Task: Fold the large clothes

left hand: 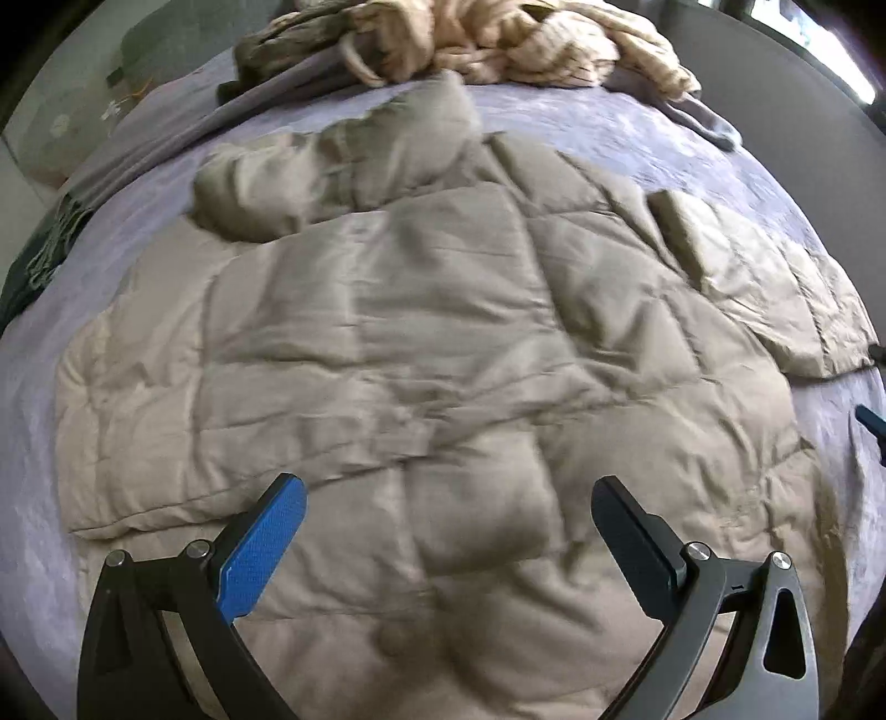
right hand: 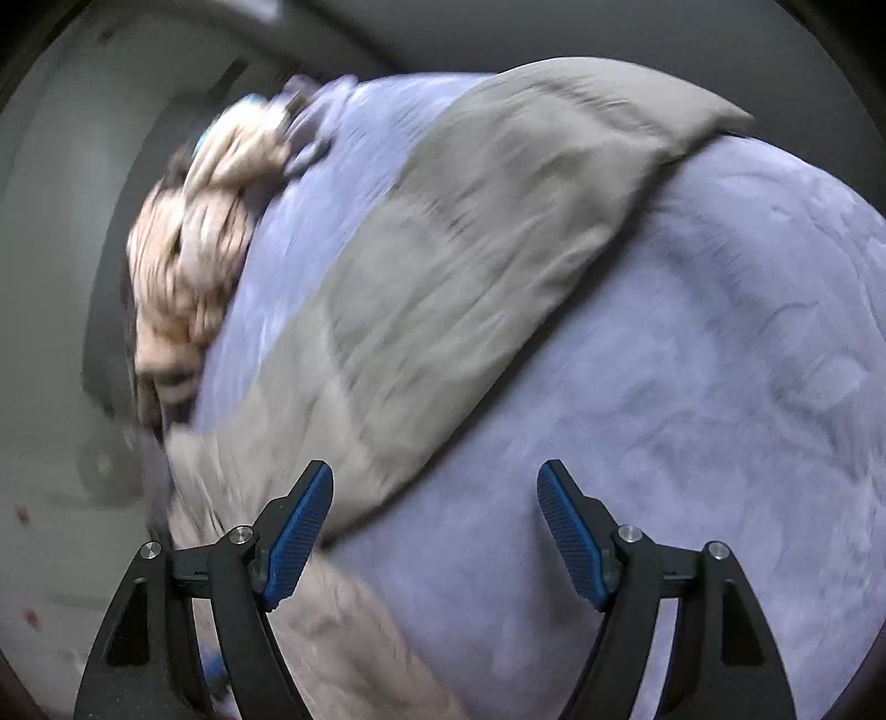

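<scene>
A large beige quilted puffer jacket (left hand: 421, 343) lies spread flat on a lavender bedspread (left hand: 637, 133). One sleeve is folded in at the upper left, the other reaches out to the right. My left gripper (left hand: 448, 498) hovers open and empty above the jacket's lower part. In the blurred right wrist view a sleeve of the jacket (right hand: 470, 266) runs diagonally across the bedspread (right hand: 692, 387). My right gripper (right hand: 434, 493) is open and empty, its left finger over the sleeve's edge, its right finger over bare bedspread.
A heap of cream knitted clothes (left hand: 498, 39) lies at the far end of the bed, also in the right wrist view (right hand: 188, 266). A grey fringed scarf (left hand: 166, 144) lies along the left side. Floor lies beyond the bed's edges.
</scene>
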